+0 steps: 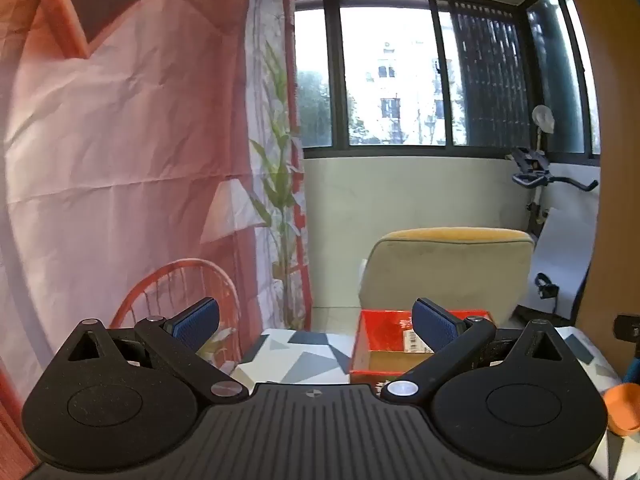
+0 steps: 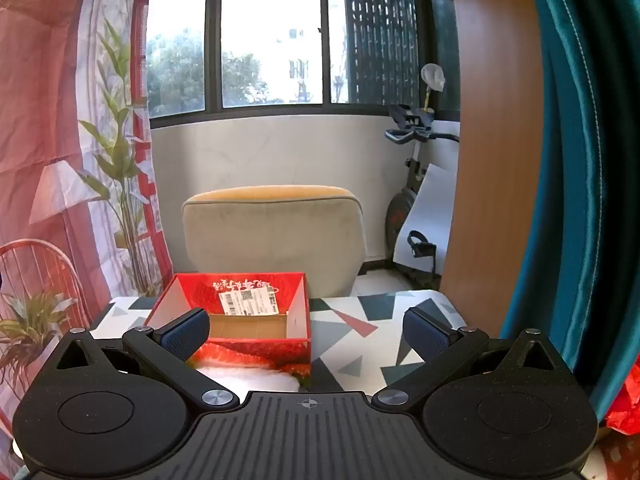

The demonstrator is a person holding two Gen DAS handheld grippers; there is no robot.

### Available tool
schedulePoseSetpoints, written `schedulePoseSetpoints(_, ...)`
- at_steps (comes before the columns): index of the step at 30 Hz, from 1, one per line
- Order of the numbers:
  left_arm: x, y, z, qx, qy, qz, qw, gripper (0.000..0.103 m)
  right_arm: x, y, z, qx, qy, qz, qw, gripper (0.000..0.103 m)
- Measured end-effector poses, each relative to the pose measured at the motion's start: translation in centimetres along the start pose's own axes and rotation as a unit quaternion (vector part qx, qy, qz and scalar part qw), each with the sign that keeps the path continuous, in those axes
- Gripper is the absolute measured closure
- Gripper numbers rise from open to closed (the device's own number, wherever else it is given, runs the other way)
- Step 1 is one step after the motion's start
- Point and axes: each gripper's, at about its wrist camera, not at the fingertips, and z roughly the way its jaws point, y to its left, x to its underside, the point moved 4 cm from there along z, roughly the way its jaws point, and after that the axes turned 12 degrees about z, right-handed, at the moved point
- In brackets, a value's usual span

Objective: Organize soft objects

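Note:
A red strawberry-print cardboard box [image 2: 256, 344] stands open on the patterned table [image 2: 360, 332]; its inside looks empty, with a white shipping label [image 2: 248, 302] on the far inner wall. It also shows in the left wrist view [image 1: 380, 356]. My right gripper [image 2: 306, 330] is open and empty, above the table's near side, its left finger in front of the box. My left gripper [image 1: 316, 322] is open and empty, left of the box. No soft object shows clearly on the table.
A beige chair back [image 2: 276, 236] stands behind the table. A printed pink backdrop [image 1: 120, 140] hangs at left. A teal curtain [image 2: 580, 180] and wooden panel [image 2: 492, 140] are at right. An orange object [image 1: 624, 404] and something red [image 2: 628, 404] sit at the right edges.

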Motion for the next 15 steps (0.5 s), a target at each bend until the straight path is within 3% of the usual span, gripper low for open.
schedulePoseSetpoints(15,0.26,-0.08,0.20,0.009,0.003,-0.003,1.0000,0.000,-0.02,-0.14,0.13,-0.001,0.001,0.004,1.000,0.000)
